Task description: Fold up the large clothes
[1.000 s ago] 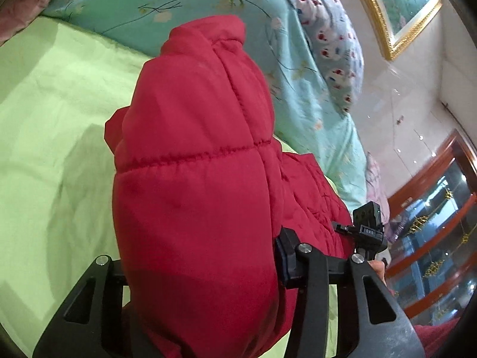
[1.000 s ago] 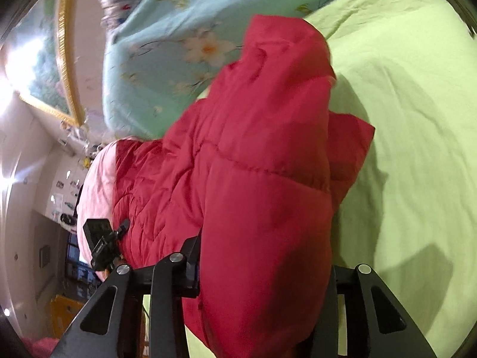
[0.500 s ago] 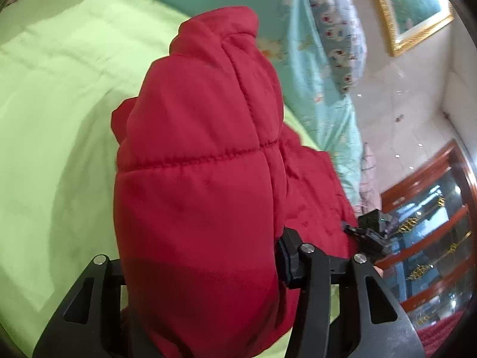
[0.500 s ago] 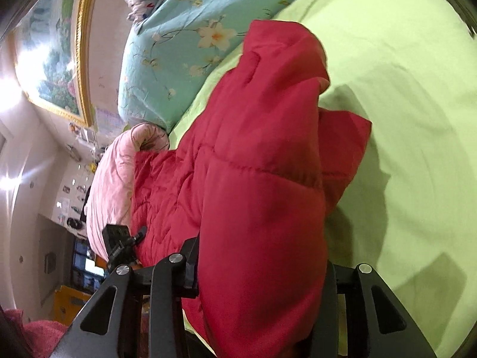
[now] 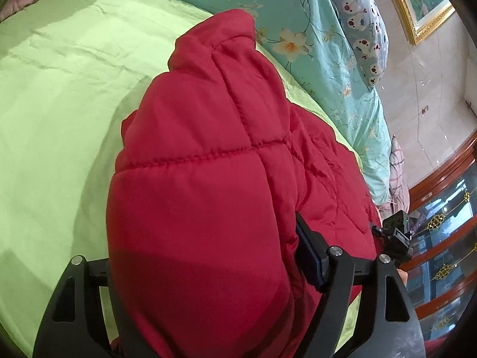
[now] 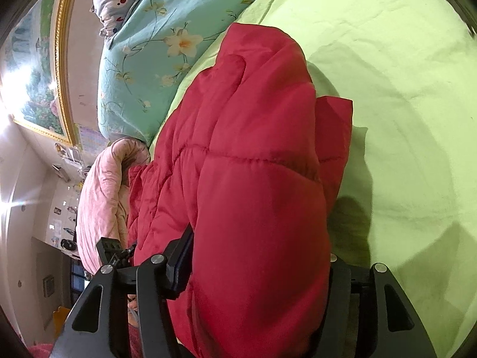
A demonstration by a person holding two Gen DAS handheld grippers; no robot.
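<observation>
**Red padded jacket gripped from both sides over a green bed**

A light green sheet [image 5: 59,113] covers the bed, with a turquoise flowered quilt [image 5: 328,59] and a spotted pillow [image 5: 360,24] at its far side below a gold-framed painting [image 6: 38,68]. The red jacket [image 5: 208,179] hangs bunched above the sheet. The left gripper [image 5: 205,265] and right gripper [image 6: 256,265] are each clamped on its thick padding. Only the left view shows a wooden glass cabinet [image 5: 447,223]; only the right shows a pink blanket [image 6: 101,197].
</observation>
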